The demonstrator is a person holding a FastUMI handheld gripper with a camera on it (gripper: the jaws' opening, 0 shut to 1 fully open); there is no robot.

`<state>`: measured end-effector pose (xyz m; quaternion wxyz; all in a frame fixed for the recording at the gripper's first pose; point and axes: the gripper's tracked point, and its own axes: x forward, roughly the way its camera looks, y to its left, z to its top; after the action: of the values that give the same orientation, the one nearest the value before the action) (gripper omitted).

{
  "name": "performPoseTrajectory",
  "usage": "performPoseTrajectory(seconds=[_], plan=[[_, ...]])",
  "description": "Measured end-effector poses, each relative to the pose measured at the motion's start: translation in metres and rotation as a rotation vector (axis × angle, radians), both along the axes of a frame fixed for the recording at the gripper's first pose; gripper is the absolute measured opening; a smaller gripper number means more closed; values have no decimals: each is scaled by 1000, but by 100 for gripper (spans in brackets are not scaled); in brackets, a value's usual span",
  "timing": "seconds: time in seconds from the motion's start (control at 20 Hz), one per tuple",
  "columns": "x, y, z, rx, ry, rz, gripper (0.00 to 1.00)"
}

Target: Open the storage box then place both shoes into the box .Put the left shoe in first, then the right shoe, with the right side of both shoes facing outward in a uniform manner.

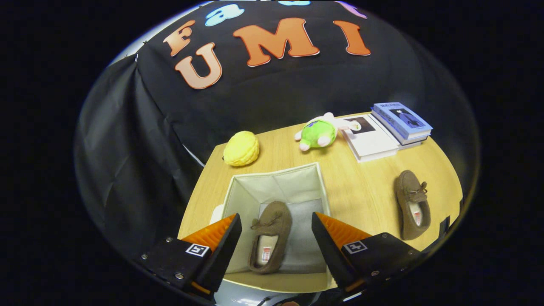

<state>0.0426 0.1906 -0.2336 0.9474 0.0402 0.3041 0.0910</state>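
Gripper (pixel 276 225) fingers spread, holding nothing, above open white fabric storage box (pixel 250 180) with one brown suede moccasin (pixel 270 236) inside. Second brown moccasin (pixel 412 204) lies on wooden table (pixel 361 187), right of fingers, long axis pointing away.

The gripper-mounted camera looks steeply down from close above into the open storage box (pixel 276 187), fingers (pixel 225 246) framing it.
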Motion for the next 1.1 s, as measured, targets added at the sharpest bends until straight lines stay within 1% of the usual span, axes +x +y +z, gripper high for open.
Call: performPoseTrajectory(seconds=[0.3, 0.5, 0.7, 0.9, 1.1], plan=[[5, -86, 23, -39, -72, -111, 99], [7, -151, 22, -69, -97, -204, 98], [6, -213, 6, -95, -92, -283, 99], [-1, -274, -23, -133, -50, -364, 99], [-5, -308, -61, -144, 22, -421, 99]])
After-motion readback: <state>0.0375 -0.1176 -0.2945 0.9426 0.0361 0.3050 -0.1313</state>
